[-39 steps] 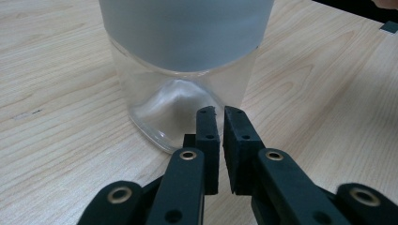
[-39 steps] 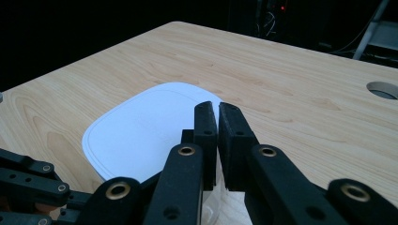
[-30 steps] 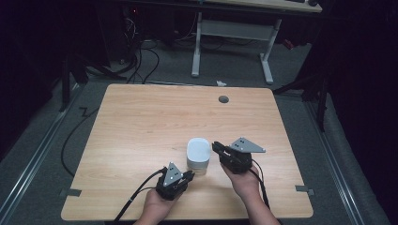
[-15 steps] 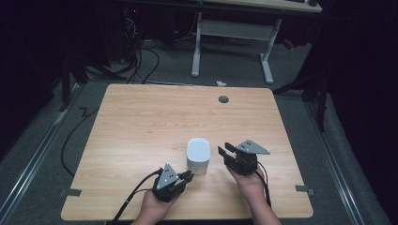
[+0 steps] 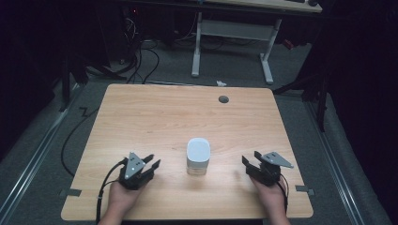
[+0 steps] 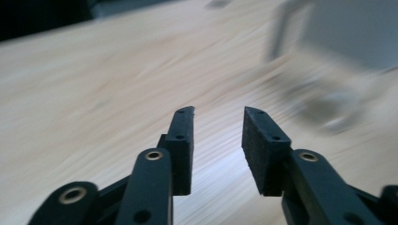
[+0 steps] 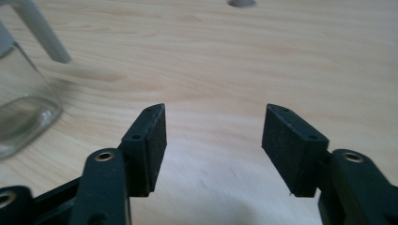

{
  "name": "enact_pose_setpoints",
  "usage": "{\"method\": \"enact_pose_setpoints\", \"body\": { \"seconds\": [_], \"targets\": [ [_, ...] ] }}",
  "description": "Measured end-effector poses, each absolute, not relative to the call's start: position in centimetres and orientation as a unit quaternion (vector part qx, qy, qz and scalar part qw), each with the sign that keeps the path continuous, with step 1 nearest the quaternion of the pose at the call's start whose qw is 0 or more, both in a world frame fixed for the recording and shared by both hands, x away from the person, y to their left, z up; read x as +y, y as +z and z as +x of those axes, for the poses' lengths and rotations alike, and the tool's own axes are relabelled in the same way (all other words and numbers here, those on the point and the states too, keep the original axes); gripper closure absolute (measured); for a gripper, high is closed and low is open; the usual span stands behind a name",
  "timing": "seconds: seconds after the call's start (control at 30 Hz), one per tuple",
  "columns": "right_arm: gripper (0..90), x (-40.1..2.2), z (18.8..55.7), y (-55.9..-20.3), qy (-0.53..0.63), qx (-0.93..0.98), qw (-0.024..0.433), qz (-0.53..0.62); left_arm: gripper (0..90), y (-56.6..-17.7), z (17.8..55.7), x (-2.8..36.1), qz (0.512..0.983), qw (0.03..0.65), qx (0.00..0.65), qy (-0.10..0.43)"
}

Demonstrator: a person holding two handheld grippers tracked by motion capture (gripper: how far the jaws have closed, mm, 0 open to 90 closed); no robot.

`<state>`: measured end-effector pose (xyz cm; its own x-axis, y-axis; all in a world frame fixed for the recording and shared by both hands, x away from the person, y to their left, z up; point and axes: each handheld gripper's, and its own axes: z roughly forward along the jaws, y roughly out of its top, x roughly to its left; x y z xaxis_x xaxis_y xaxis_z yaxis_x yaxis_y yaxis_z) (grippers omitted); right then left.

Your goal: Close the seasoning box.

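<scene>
Black jaws stand apart and empty on both: left gripper [image 5: 151,165] narrowly parted, right gripper [image 5: 249,158] wider. Between them, at six o'clock on the wooden table [image 5: 155,117], sits a white-lidded glass jar [image 5: 198,156]. Likely an approach or release; gripping it next means closing in squarely.

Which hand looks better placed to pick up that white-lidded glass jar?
Probably left: the left gripper sits nearer the jar, its open jaws angled toward it. The right gripper is farther off.
</scene>
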<state>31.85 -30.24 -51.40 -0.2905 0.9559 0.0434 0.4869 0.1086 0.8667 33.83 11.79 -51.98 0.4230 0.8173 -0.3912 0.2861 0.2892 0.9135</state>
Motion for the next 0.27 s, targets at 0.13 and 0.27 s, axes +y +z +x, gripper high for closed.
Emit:
{"method": "enact_pose_setpoints", "body": {
  "seconds": [0.13, 0.27],
  "targets": [
    [38.0, -31.6, 29.7, -51.8, 0.420, 0.672, 0.298, 0.532, 62.6, -52.4, 34.8, 14.2, 0.523, 0.621, 0.545, 0.210],
    [33.8, -31.9, 30.1, -51.8, 0.403, 0.682, 0.301, 0.531, 61.2, -52.0, 34.3, 14.5, 0.510, 0.633, 0.546, 0.205]
  ]
}}
